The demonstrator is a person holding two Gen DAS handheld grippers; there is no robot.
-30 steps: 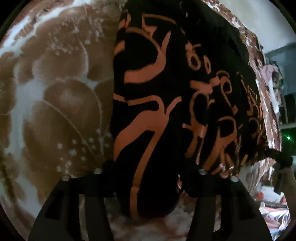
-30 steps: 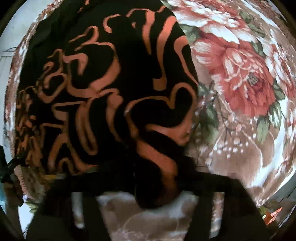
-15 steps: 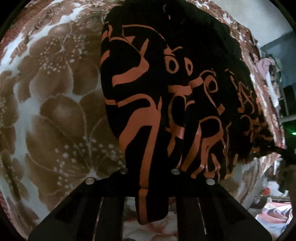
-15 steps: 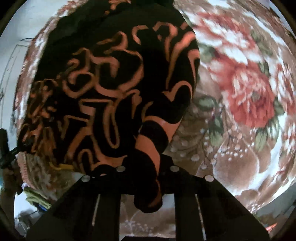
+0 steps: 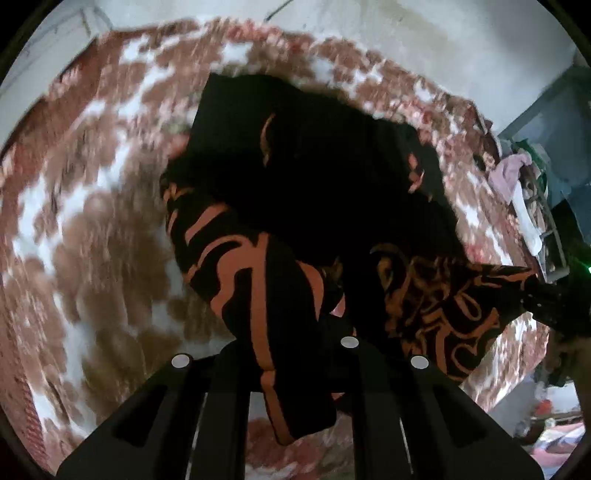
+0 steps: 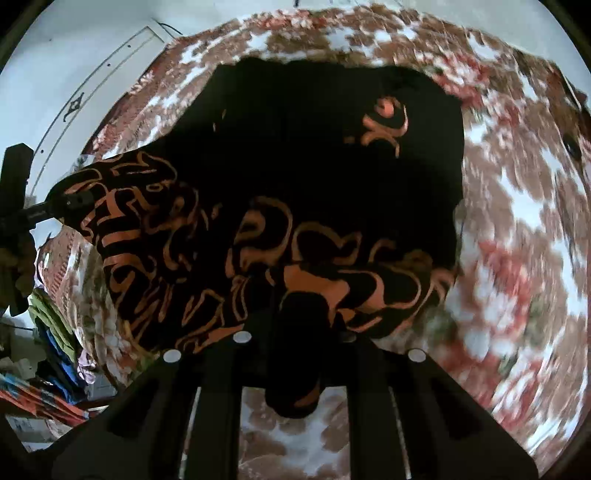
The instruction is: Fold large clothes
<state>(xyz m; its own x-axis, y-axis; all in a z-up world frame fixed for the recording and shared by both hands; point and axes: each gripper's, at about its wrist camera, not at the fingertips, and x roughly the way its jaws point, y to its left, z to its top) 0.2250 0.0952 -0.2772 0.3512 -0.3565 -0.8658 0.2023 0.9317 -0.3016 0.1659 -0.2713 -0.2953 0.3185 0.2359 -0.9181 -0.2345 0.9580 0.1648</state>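
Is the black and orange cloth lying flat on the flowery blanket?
No: the black and orange cloth is lifted and bunched, pinched in the right gripper above the flowery blanket.

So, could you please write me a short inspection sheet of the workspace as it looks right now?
Surface: floral blanket, brown, white and red; blurred.
Job's things: black garment with orange pattern, near edge lifted off the blanket, far part lying on it.
Clutter: pile of clothes off the blanket's edge; pinkish cloth on a rack.
Grippers: left gripper shut on a garment corner; right gripper shut on another corner.
Cables: thin dark line on the wall, possibly a cable.
Surroundings: pale wall.
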